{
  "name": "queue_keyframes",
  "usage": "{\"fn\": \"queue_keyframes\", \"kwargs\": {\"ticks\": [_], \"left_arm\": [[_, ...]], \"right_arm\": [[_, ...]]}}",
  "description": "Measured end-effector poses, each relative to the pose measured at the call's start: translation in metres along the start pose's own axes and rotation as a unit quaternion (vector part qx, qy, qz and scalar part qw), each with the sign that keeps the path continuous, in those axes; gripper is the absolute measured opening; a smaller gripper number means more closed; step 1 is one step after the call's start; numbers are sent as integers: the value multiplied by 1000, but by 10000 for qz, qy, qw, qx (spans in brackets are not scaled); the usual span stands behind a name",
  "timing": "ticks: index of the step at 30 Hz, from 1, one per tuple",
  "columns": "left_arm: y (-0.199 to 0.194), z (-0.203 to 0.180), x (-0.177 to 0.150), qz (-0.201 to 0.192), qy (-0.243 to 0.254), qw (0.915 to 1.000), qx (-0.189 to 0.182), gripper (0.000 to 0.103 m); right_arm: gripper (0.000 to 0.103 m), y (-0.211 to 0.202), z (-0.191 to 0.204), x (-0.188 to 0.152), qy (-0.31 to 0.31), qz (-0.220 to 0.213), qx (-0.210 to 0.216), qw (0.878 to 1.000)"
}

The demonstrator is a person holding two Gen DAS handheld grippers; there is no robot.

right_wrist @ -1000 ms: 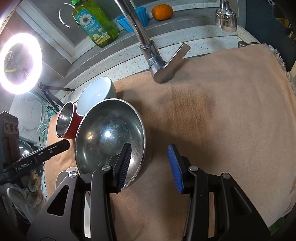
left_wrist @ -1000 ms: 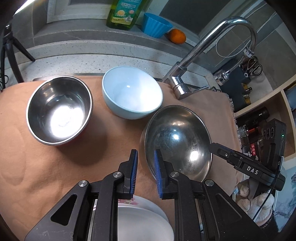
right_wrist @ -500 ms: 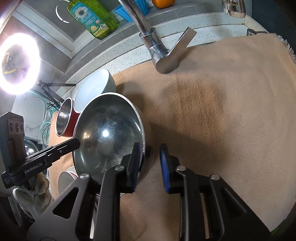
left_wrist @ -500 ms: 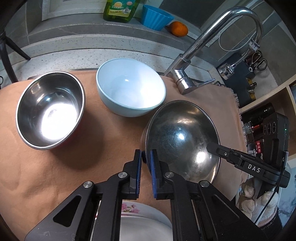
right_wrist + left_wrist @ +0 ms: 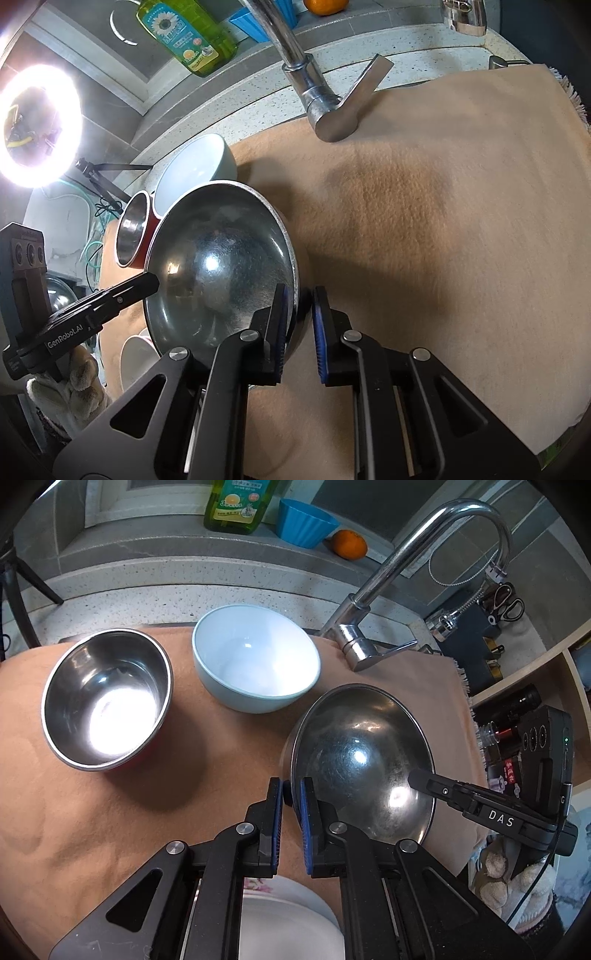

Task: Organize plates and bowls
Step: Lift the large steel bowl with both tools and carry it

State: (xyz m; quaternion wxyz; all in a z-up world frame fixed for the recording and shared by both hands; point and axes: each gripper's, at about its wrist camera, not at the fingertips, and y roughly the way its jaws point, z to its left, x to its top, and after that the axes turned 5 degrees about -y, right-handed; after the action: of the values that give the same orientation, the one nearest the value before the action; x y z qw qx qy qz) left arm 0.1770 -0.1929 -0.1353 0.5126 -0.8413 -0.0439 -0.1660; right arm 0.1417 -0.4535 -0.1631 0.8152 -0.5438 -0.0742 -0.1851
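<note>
Wide steel bowl (image 5: pixel 364 764) sits on tan cloth (image 5: pixel 74 830), right of centre in left wrist view, near the faucet base (image 5: pixel 360 651). Now pinched at both sides: left gripper (image 5: pixel 291 799) clamped on its left rim, pads w/ the rim between them; 1 s ago those jaws stood apart just short of the rim. Right gripper (image 5: pixel 298 302) likewise closed down on the bowl's (image 5: pixel 221 266) right rim, one pad inside, one outside; 1 s ago it gaped wide w/ only the inner finger over the metal. Bowl looks tilted slightly, possibly lifted off the cloth – hard to judge through the fisheye.

Just beyond, far-left: pale blue bowl (image 5: pixel 256 657), upright, close to the steel bowl's rim but apart. Further left: smaller steel bowl w/ red outside (image 5: pixel 107 698), upright, well apart from the held one. Both unmoved vs earlier frames. Near edge, under the left gripper: white plate w/ floral rim (image 5: pixel 280 919), partly hidden.

Far ledge: green detergent bottle (image 5: pixel 240 502), blue cup (image 5: pixel 304 522), orange (image 5: pixel 349 544). Ring light (image 5: pixel 37 125) glaring at far left in right wrist view.
</note>
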Motion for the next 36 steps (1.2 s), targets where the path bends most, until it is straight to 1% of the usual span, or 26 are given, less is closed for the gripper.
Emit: {"fn": "queue_keyframes", "kwargs": {"ticks": [8, 19, 23, 28, 36], "left_arm": [[-31, 5, -11, -214, -26, 9997, -113, 8], [-87, 25, -38, -616, -131, 9979, -162, 8], [-105, 40, -48, -757, -234, 9968, -130, 8], [-127, 64, -64, -898, -416, 9951, -6, 8], [-160, 108, -88, -1136, -805, 9901, 172, 8]], "right_arm": [[13, -24, 22, -9, -111, -112, 53, 9999], [14, -48, 72, -33, -384, -162, 307, 9987], [14, -52, 95, -42, -510, -154, 424, 9977], [15, -51, 127, -50, -712, -124, 594, 9956], [15, -36, 182, -64, -1078, 76, 827, 9907]]}}
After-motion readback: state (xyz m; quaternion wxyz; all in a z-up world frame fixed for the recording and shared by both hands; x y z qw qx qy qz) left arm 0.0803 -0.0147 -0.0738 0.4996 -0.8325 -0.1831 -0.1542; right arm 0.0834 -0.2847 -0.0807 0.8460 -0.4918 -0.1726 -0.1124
